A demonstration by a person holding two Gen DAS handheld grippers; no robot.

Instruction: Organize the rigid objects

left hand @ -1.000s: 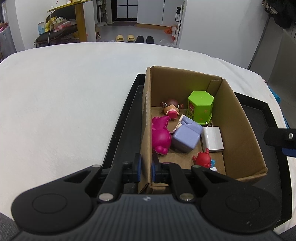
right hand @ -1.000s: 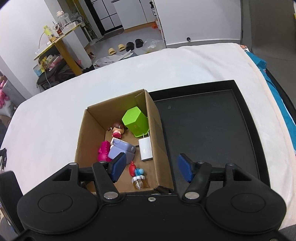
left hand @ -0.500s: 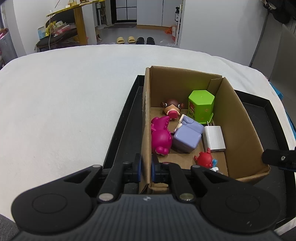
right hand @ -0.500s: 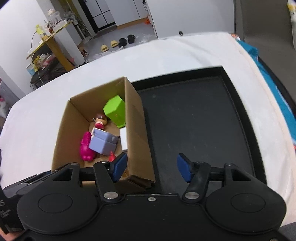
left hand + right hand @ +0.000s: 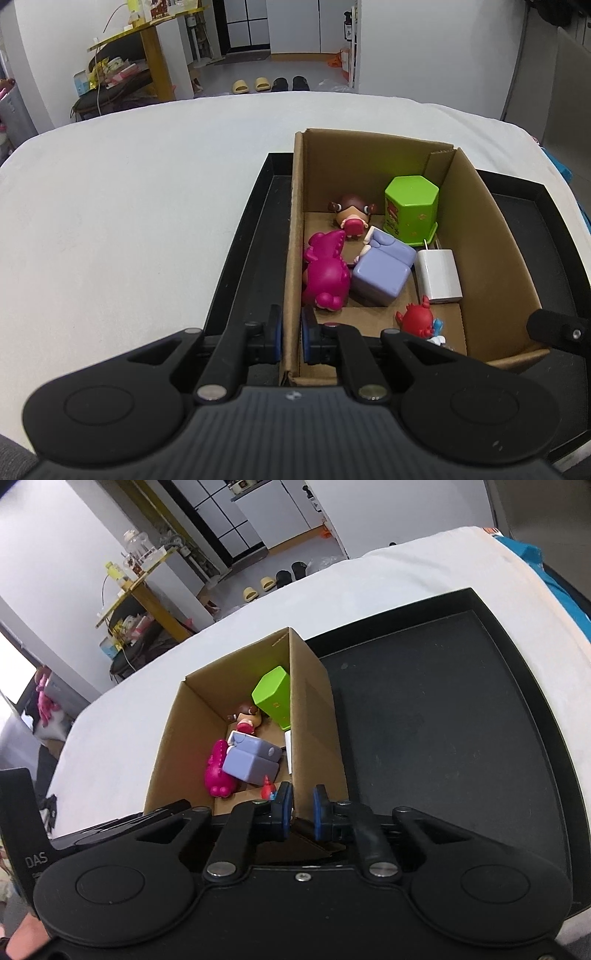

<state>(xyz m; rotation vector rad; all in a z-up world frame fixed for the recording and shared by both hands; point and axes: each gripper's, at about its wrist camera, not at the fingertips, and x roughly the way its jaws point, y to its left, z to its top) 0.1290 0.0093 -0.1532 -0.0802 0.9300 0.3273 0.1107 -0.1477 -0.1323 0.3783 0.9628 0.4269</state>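
An open cardboard box [image 5: 491,258] [image 5: 314,716] stands at the left of a black tray [image 5: 243,243] [image 5: 461,720]. It holds a green hexagonal tub [image 5: 412,208], a magenta dinosaur [image 5: 327,271], a lilac block [image 5: 382,271], a white charger [image 5: 439,275], a brown-haired figure [image 5: 352,216] and a red figure [image 5: 417,319]. My left gripper [image 5: 291,334] is shut on the box's left wall at the near corner. My right gripper [image 5: 301,810] is shut on the box's right wall at the near corner.
The tray lies on a white cloth-covered table [image 5: 129,206]. The tray's bare floor [image 5: 443,738] stretches right of the box. Beyond the table are a yellow side table [image 5: 147,44] with clutter and shoes [image 5: 269,83] on the floor.
My right gripper has moved left to the box's right wall and closed on it. My left gripper has kept its hold on the left wall.
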